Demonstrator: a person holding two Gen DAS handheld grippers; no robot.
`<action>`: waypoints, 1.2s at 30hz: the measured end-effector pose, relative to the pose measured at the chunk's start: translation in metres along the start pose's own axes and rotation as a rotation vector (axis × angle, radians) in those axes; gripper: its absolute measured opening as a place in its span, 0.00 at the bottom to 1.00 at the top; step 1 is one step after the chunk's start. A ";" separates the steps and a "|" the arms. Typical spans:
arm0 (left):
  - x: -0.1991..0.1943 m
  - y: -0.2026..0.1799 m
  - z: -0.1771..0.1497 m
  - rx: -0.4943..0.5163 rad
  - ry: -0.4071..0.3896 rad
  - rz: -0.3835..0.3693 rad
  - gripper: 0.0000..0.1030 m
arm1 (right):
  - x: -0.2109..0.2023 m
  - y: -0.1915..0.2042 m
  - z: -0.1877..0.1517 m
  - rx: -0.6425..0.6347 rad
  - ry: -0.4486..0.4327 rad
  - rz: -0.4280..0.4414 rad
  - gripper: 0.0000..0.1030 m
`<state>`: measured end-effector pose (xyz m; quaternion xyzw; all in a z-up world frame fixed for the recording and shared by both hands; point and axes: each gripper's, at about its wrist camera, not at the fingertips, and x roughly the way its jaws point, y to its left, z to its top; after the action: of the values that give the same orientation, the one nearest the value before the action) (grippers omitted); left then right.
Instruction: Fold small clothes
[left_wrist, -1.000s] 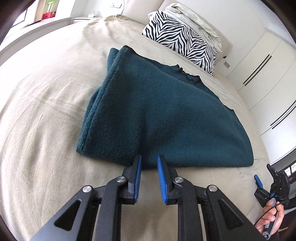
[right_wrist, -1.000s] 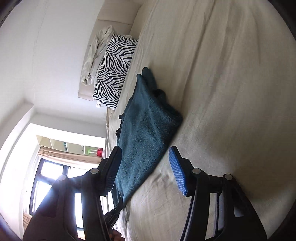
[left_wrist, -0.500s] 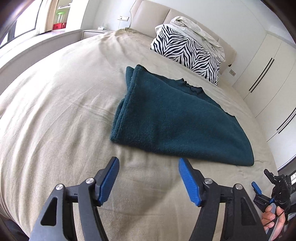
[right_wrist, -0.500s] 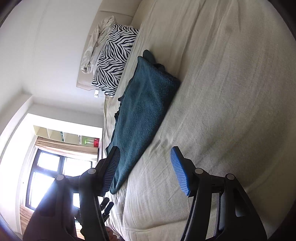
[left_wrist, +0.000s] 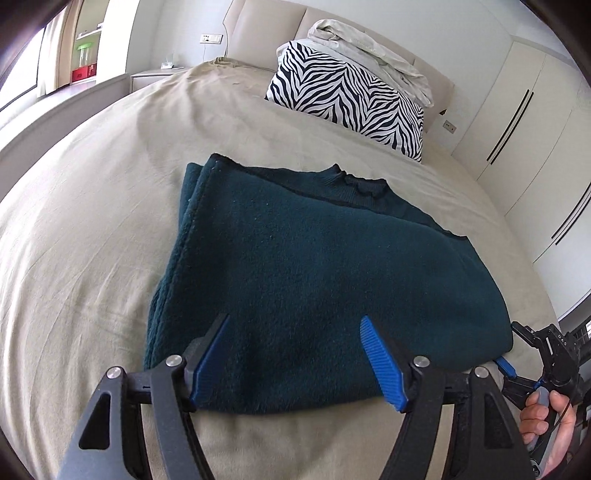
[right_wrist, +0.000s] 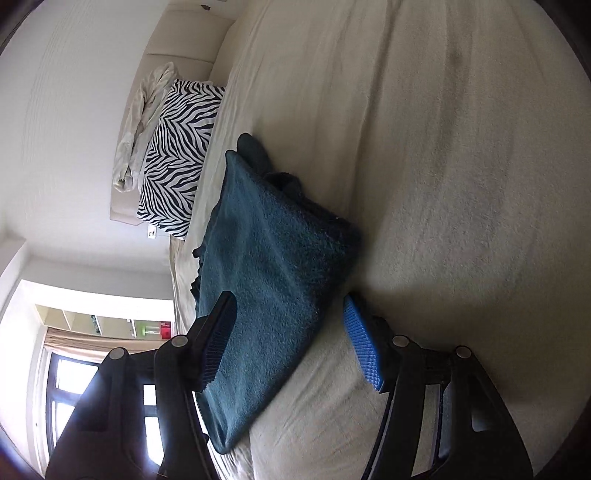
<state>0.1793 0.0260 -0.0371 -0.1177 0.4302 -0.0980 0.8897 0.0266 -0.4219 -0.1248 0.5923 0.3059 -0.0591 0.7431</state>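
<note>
On the bed (left_wrist: 92, 258), folded sweater (left_wrist: 314, 280) lies between both spread tongs (left_wrist: 295, 362).

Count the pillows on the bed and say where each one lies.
1: a zebra-striped pillow at the head of the bed, beyond the green garment. Crumpled pale bedding on top may hide another.

Right gripper (left_wrist: 517, 373) half hidden behind the sweater (left_wrist: 314, 277) — hand (left_wrist: 546, 424) cut off by the edge.
</note>
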 end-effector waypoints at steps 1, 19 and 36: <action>0.005 -0.002 0.005 0.005 0.003 -0.004 0.72 | 0.003 0.003 0.003 0.000 -0.010 -0.001 0.57; 0.084 -0.022 0.046 0.014 0.105 -0.056 0.70 | 0.051 0.057 0.016 -0.150 -0.035 0.082 0.59; 0.099 -0.019 0.037 0.027 0.106 -0.060 0.71 | 0.097 0.078 0.051 -0.256 -0.029 -0.024 0.13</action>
<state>0.2681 -0.0149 -0.0827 -0.1133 0.4716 -0.1364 0.8638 0.1592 -0.4196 -0.1040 0.4881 0.3069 -0.0371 0.8162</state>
